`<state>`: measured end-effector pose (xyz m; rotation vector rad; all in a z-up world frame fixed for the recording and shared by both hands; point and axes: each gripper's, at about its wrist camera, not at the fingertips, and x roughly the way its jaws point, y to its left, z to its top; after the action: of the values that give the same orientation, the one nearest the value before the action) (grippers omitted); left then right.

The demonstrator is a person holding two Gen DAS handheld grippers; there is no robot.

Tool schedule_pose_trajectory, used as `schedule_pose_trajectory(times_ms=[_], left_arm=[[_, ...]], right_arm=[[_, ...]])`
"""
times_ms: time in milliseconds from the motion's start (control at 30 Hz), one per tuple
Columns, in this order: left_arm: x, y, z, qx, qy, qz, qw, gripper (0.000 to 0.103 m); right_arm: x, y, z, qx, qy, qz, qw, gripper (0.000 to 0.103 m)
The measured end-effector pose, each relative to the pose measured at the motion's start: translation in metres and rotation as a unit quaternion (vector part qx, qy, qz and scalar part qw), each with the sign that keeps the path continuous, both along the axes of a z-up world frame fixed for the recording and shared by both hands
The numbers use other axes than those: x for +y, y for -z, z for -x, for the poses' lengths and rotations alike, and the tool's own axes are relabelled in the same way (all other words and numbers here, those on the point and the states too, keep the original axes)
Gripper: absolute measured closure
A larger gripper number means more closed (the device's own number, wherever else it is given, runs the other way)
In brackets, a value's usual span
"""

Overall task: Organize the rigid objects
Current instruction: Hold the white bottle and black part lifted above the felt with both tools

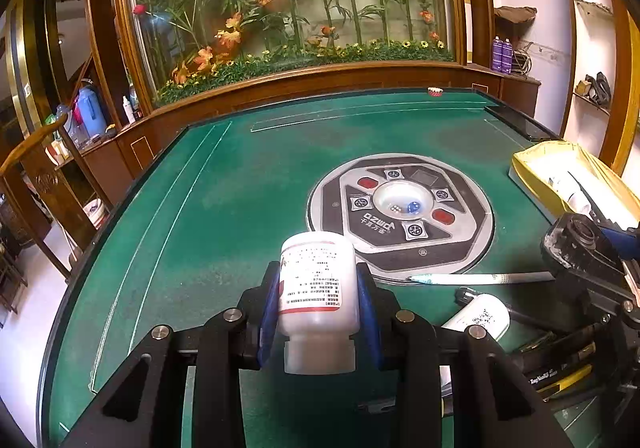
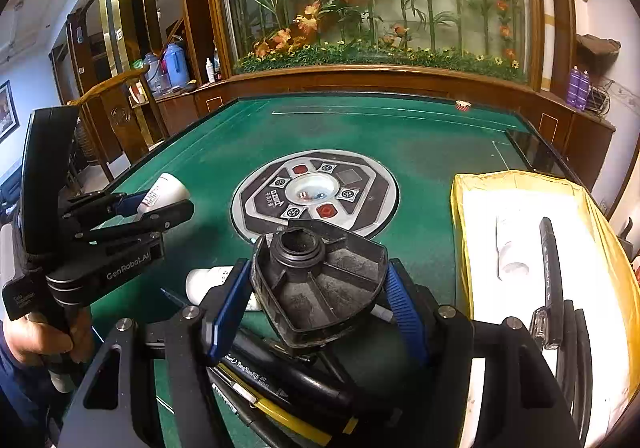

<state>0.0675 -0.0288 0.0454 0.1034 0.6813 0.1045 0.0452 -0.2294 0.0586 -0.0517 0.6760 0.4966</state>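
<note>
Left tongs [image 1: 318, 288] grasp white bottle [image 1: 318, 288] — cap toward camera, lengthwise; right tongs [image 2: 318, 284] clamp black part [image 2: 320, 284].

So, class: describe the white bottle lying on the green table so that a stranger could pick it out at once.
Start at the round grey control panel in the middle of the green table. Just nearer than it a pale pen lies crosswise, and nearer still lies the white bottle. Unlike the other white bottle clamped in the left gripper, it rests on its side on the felt, ungripped.
</note>
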Motion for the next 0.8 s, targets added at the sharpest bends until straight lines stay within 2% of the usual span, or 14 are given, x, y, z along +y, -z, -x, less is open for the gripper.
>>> schedule_pose_trajectory(times_ms=[267,800], left_arm=[[-0.0034,0.0004,0.0019,-0.007,-0.007,-0.020,0.9997,0.065],[-0.0073,-0.0027,0.0050,-0.014,-0.008,-0.030,0.9994,0.065]], right_arm=[[-0.0002,-0.0004,0.0038,-0.008,0.003,0.008,1.000,0.037],[-0.0011,0.0008,0.0047,-0.010,0.003,0.012,1.000,0.037]])
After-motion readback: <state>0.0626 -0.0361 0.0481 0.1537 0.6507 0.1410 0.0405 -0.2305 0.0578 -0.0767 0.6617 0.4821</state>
